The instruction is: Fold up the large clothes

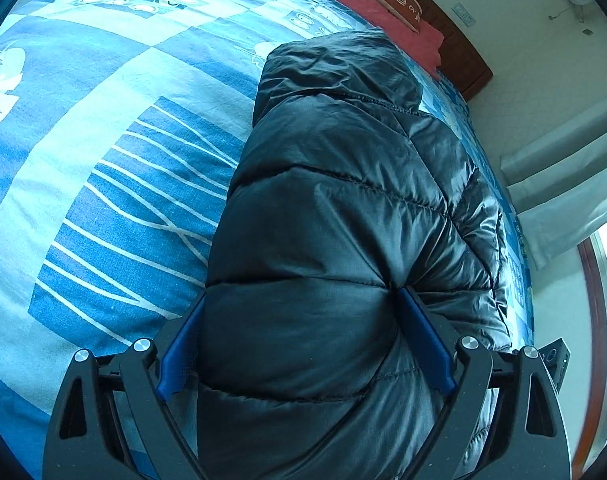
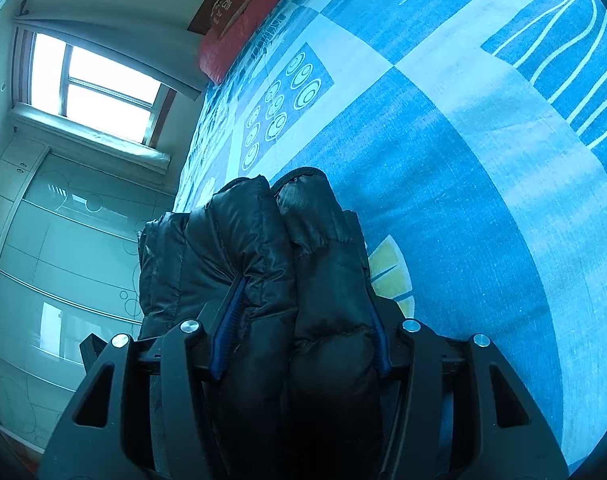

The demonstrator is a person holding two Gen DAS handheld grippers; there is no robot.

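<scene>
A black quilted puffer jacket [image 1: 343, 208] lies lengthwise on the blue patterned bedspread [image 1: 103, 184], its hood toward the headboard. My left gripper [image 1: 301, 300] grips a thick bulge of the jacket's lower part; both blue pads press into the padding. In the right wrist view, folded layers of the same jacket [image 2: 287, 248] bulge up between the blue pads of my right gripper [image 2: 303, 280], which is shut on them. The jacket's edge under both grippers is hidden.
A red pillow [image 1: 375, 4] and a brown wooden headboard [image 1: 463, 52] lie at the bed's far end. The bedspread [image 2: 463, 152] stretches wide beside the jacket. A window [image 2: 91, 80] and pale wardrobe doors [image 2: 63, 260] stand beyond the bed's edge.
</scene>
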